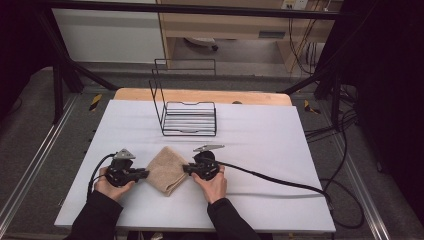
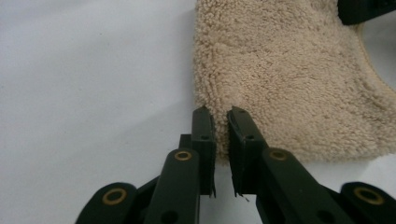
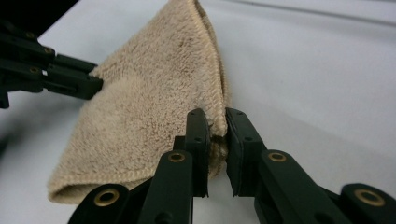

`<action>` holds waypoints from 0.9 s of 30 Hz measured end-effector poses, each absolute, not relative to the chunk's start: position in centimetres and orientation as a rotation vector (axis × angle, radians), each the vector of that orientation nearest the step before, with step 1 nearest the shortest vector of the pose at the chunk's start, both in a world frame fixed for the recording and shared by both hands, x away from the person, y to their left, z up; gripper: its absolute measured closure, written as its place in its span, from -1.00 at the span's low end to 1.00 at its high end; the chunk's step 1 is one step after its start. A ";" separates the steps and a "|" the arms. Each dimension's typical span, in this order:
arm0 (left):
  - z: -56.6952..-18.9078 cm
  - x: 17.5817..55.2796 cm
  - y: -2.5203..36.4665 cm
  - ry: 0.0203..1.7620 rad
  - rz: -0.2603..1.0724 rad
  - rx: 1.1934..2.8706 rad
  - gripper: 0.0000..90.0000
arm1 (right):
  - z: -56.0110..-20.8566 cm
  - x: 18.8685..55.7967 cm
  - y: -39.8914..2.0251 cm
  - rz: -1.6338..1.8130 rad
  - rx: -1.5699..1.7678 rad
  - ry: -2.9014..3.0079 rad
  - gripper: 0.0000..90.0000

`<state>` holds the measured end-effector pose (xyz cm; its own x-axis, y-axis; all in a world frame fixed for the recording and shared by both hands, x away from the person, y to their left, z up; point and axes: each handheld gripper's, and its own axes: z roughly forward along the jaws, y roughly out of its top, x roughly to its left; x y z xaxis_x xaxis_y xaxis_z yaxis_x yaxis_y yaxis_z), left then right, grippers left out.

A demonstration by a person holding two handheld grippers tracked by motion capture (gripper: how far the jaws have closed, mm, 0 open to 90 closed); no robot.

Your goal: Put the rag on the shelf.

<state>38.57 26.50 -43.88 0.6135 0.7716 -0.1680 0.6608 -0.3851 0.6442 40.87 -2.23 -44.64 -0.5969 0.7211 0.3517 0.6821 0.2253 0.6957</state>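
1. Two grippers meet at one towel (image 1: 166,170), which lies folded on the white table (image 1: 260,135), on the near side of the wire rack (image 1: 186,117) and well apart from it.
2. Left gripper (image 2: 220,116): jaws narrow, pinching the towel's left corner (pile shows between the pads).
3. Right gripper (image 3: 215,122): jaws narrow, clamped on the towel's right corner, its stitched hem caught between them.
4. Both hands rest on the table beside the towel.
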 end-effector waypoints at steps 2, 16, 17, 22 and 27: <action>-43.7 38.5 26.5 1.124 0.205 2.152 0.83 | -44.4 40.9 -2.3 1.350 1.391 2.418 0.79; -42.9 36.9 24.8 1.140 0.206 2.188 0.72 | -43.9 42.3 -2.7 1.353 1.300 2.430 0.81; -42.7 37.1 24.9 1.141 0.222 2.181 0.58 | -44.4 42.4 -2.6 1.337 1.267 2.422 0.81; -41.1 38.6 25.5 1.146 0.330 2.102 0.14 | -45.1 42.4 -2.3 1.343 1.227 2.393 0.81; -40.8 41.1 24.7 1.136 0.359 2.085 -0.04 | -45.1 42.5 -2.3 1.352 1.202 2.389 0.81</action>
